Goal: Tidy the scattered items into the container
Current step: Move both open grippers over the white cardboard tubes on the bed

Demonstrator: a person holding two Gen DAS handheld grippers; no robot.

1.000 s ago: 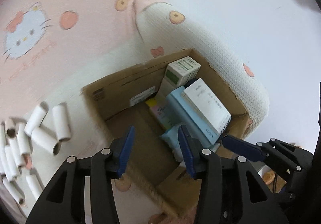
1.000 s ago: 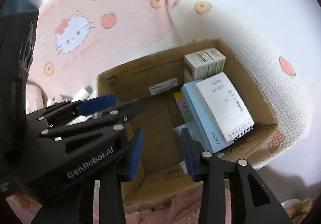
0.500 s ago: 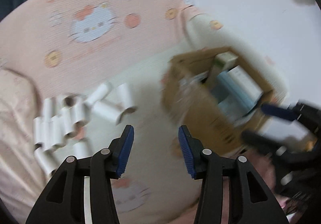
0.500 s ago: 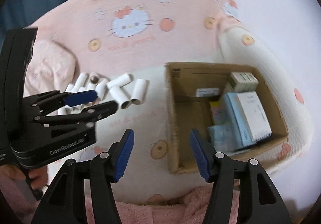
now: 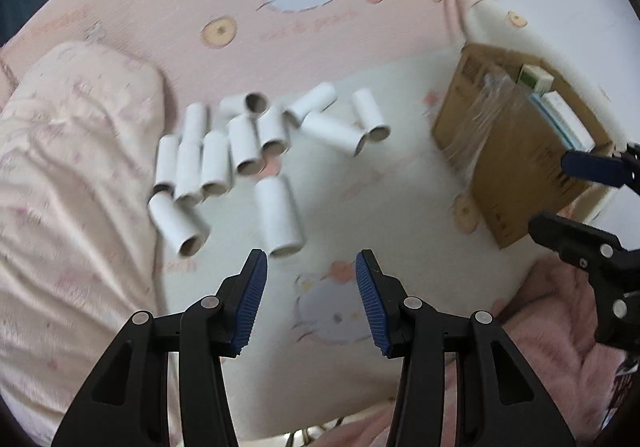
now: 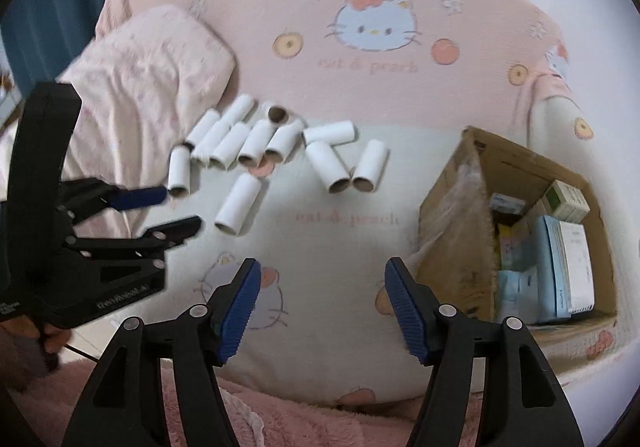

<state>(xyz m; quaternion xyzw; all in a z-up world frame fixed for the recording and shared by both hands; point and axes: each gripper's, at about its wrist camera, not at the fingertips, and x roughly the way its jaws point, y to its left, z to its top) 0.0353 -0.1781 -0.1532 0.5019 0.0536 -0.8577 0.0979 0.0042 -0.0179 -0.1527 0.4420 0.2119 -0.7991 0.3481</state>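
Note:
Several white cardboard tubes (image 5: 248, 143) lie scattered on the bed; they also show in the right wrist view (image 6: 256, 151). One tube (image 5: 279, 215) lies nearest, just ahead of my left gripper (image 5: 311, 269), which is open and empty above the sheet. The cardboard box (image 5: 516, 151) stands to the right, holding small boxes and a notebook (image 6: 576, 267). My right gripper (image 6: 323, 279) is open and empty, between the tubes and the box (image 6: 456, 231). The left gripper also shows at the left of the right wrist view (image 6: 168, 211).
A pink pillow (image 5: 68, 175) lies left of the tubes. The pink Hello Kitty bedsheet (image 6: 376, 27) covers the bed. A fluffy pink blanket (image 6: 280, 423) lies along the near edge. A white wall is behind the box.
Both grippers have swung left, away from above the box toward the tubes. The right gripper has opened wider. The box has shifted to the right in both views.

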